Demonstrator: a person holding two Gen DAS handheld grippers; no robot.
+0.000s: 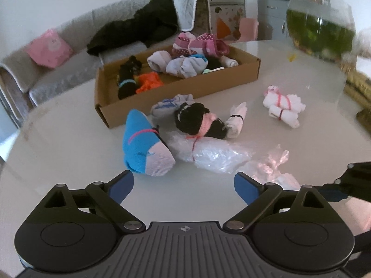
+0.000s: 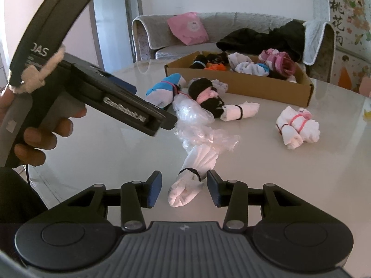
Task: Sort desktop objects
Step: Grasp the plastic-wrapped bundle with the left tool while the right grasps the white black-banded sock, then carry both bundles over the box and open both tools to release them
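Now | glossy white table [image 1: 69,139], sofa [image 1: 58,69] behind | left jaws wide, empty | right jaws flank white sock bundle [image 2: 187,185], ungripped

"GenRobot.AI" (raised lettering) on left claw [image 2: 125,110] body

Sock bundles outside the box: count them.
6: blue bundle, grey bundle, black-pink bundle, small white bundle clustered together; pink-banded bundle apart; nearest white bundle inside right gripper. Plastic may hide more.
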